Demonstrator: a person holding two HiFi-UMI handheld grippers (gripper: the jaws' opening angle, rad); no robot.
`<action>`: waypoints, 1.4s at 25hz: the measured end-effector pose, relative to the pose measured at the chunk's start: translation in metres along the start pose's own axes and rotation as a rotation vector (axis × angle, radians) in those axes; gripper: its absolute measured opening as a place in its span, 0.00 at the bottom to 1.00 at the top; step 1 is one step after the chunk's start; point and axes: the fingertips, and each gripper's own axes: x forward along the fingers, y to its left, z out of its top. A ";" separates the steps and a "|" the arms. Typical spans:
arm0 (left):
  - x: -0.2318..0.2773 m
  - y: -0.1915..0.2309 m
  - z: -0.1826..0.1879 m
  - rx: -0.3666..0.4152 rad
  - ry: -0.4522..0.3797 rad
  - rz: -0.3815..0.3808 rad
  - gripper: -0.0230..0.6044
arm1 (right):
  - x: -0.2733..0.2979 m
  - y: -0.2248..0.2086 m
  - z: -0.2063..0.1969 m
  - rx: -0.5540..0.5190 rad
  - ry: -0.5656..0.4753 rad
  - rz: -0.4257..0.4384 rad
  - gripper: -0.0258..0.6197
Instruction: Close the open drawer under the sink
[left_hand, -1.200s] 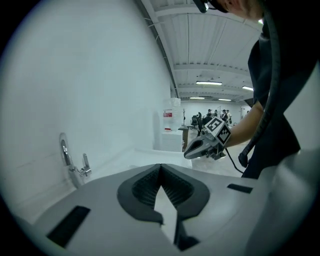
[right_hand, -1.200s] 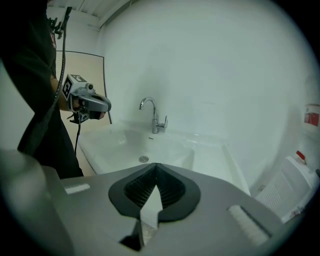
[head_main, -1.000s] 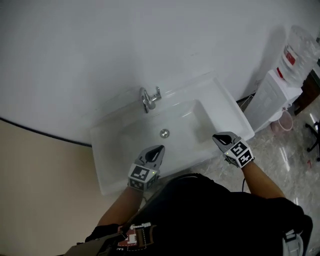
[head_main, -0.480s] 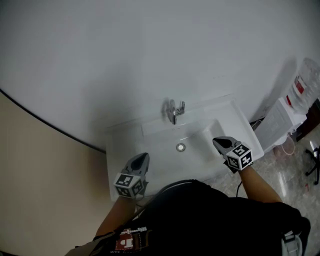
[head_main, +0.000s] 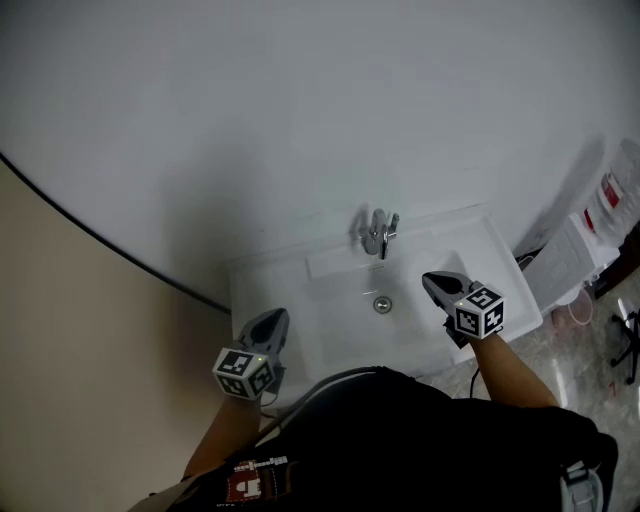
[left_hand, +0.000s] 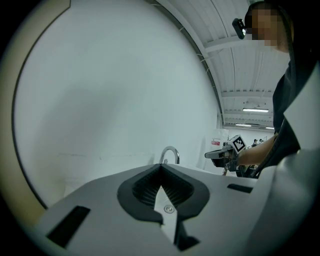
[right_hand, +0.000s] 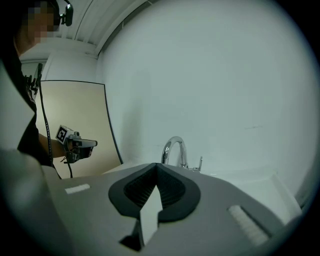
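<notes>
White sink (head_main: 330, 325) is sitting below; left gripper (head_main: 271, 321) is hovering at eight o'clock from faucet (head_main: 380, 233), right gripper (head_main: 434, 281) at four o'clock, both closed, empty.

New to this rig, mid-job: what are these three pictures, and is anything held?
No robot here: a person holds a two-jaw tool in each hand. The head view looks steeply down from their head at a white sink with a faucet; the left tool hangs near its left front corner, the right tool over its right side. The other two pictures come from cameras riding on each tool, looking along its jaws. Both tools are shut and empty. The drawer under the sink shows in no picture.
</notes>
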 end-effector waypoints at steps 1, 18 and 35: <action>0.000 0.005 0.000 -0.002 -0.007 0.014 0.04 | 0.005 0.000 0.001 -0.009 -0.001 0.018 0.04; 0.015 -0.016 0.011 -0.139 -0.107 0.126 0.04 | 0.008 -0.075 0.039 -0.010 -0.043 0.082 0.04; 0.011 -0.001 0.005 -0.156 -0.104 0.126 0.04 | 0.023 -0.069 0.038 -0.047 -0.021 0.075 0.04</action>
